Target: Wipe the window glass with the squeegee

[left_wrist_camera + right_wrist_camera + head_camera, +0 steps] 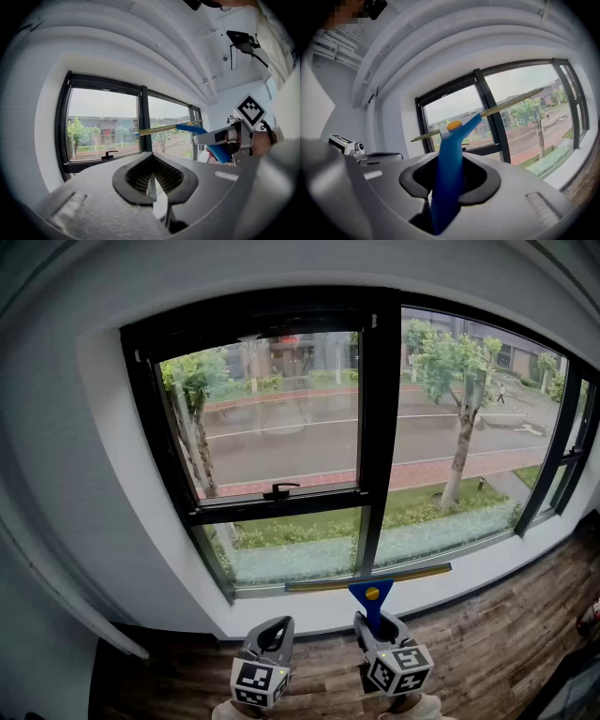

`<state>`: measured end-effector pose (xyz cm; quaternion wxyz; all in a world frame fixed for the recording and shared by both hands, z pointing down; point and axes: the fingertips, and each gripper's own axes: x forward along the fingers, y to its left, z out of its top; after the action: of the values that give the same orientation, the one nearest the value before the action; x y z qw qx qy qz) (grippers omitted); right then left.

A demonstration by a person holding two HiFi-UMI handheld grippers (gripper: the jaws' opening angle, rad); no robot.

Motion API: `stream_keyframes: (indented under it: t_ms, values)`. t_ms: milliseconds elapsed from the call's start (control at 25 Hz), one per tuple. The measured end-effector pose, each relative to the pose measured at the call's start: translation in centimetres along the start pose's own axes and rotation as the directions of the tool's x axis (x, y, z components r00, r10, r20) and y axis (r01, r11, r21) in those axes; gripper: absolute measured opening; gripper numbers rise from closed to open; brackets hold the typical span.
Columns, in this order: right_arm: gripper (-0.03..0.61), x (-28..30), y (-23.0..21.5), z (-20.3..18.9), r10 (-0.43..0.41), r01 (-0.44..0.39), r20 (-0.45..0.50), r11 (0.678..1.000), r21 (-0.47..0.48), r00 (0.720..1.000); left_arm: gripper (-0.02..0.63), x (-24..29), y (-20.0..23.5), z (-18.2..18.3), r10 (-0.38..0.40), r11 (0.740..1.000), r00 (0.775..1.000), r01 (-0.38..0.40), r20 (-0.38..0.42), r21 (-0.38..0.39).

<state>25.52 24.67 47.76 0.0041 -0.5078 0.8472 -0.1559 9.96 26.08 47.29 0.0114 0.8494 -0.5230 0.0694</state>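
Here we are at the window. The squeegee (pixel 372 597) sits at six o'clock in the head view, its brass-coloured blade level along the bottom of the window glass (pixel 281 418), over the white sill (pixel 309 610). Our right gripper (pixel 447 183) has its jaws clamped round the blue handle, low down, with the blade out at twelve o'clock. The left gripper (pixel 152 180), at seven o'clock, has its jaws drawn together on nothing. We can't tell whether the blade touches the glass; from the left gripper view it looks held short of it.

We'd judge this tool light, with a stiff plastic handle, a rigid channel and a soft rubber lip that wants even pressure. The handle is the place to hold, though that smooth plastic could twist in the jaws if we lean hard.

Watch the edges: the black mullion (pixel 380 427) at twelve, and the transom with its latch handle (pixel 281 490) at eleven, splitting the left sash. The widest open run is the right-hand pane (pixel 459 409) at one o'clock. The deep white reveal (pixel 122 474) hems us in at nine.
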Motion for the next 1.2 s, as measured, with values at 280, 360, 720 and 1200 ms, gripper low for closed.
stream_keyframes:
  t_ms: [280,360,720,1200]
  values:
    - [0.12,-0.2,-1.4,1.2,-0.007,0.007,0.039,1.0,0.01,0.999,0.0,1.7,-0.8,0.9,-0.015,1.0,1.0,0.015,0.013,0.014]
    - [0.12,-0.3,-1.6,1.1,-0.002,0.002,0.04,1.0,0.017,0.999,0.0,1.8,-1.0,0.8,-0.012,1.0,1.0,0.012,0.012,0.014]
    - [0.12,0.7,-4.3,-0.8,-0.011,0.01,0.013,0.998,0.054,1.0,0.0,2.6,-0.5,-2.1,0.049,0.998,0.999,-0.05,-0.022,-0.045]
    - [0.12,13.3,-7.4,-1.9,-0.042,0.045,-0.039,0.996,0.083,0.998,0.0,10.3,9.6,-5.3,0.076,0.994,0.996,-0.079,-0.05,-0.071]
